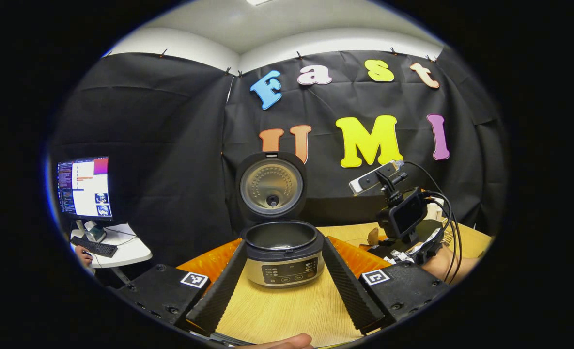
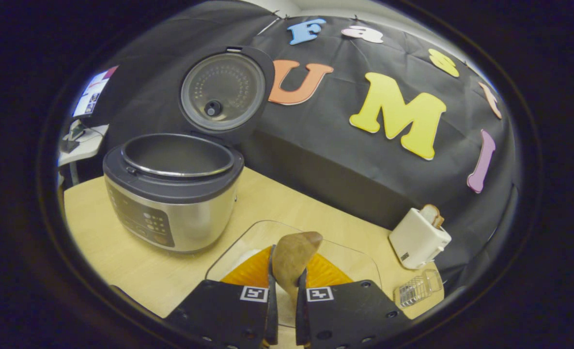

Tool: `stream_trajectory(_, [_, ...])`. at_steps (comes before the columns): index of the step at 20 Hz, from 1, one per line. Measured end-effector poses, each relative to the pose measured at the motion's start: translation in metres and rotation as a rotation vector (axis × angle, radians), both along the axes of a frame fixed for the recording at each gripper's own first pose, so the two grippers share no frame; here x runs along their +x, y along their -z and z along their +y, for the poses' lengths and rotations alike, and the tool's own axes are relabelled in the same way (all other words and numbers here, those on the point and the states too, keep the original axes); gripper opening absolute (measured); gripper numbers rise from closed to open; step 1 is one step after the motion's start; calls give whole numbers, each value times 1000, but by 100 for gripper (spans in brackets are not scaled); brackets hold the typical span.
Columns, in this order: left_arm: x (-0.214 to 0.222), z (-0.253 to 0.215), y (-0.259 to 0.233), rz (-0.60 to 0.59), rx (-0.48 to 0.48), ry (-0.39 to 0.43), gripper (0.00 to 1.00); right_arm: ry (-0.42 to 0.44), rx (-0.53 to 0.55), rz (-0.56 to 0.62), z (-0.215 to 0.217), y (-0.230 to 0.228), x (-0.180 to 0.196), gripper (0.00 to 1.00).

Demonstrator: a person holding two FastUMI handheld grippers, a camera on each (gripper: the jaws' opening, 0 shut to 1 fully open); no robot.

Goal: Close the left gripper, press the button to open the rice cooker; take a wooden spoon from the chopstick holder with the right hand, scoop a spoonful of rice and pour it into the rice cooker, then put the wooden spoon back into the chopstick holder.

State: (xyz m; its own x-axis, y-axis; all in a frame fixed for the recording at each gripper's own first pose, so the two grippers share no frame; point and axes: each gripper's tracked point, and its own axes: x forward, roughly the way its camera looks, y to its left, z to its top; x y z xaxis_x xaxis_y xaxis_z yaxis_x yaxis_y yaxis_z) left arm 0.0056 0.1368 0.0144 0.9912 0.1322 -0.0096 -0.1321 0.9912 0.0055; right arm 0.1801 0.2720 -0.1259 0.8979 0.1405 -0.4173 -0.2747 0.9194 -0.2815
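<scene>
In the left gripper view, the left tongs stand wide apart at the bottom of the frame and hold nothing. Between their two fingers, in the middle of the frame, the rice cooker stands on the wooden worktop. Its lid is raised upright behind the pot, and the inside of the pot looks dark. At the right of the frame, the other gripper is seen farther off, with cables on it and a hand under it. At the left edge there is a monitor on a small white table.

In the right gripper view, the right tongs are at the bottom center, nearly together and clamped on the wooden spoon. The spoon points up over a clear container; something white lies in it, but I cannot tell what. The rice cooker stands open at the left of the frame. At the lower right, a white toaster stands near the wall, and a small wire basket lies just below it.
</scene>
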Motion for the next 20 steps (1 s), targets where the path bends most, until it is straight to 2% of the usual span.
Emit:
stream_trajectory(3, [2,2,4,12,-30,-11,99,42,113,39,5,-6,1,14])
stream_trajectory(6, [3,7,3,13,-48,-15,99,135,246,78,-4,-11,5,14])
stream_trajectory(11, [4,0,2,8,-41,5,99,313,613,199,-20,-11,10,14])
stream_trajectory(16, [6,0,8,22,-43,11,99,359,884,286,-41,-8,13,14])
stream_trajectory(20, [9,-1,10,30,-42,3,99,361,1004,305,-55,-4,15,14])
